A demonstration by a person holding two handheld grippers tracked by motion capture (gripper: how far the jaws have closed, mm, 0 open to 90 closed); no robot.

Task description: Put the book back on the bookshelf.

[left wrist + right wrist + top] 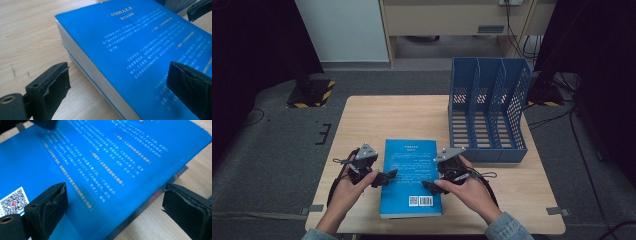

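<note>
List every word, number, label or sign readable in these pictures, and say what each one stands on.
Blue book, back cover, heading in white: "中国四大名著" as far as it can be made out.
Same cover, the Chinese paragraphs below: too small and blurred to quote.
QR code: a white label on the cover, no legible text.
Barcode beside it: digits too small to read.
Blue file rack: no text seen.

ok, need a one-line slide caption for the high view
Both open grippers, left and right, flank a blue book lying flat on the wooden table beside a blue file rack.
</note>
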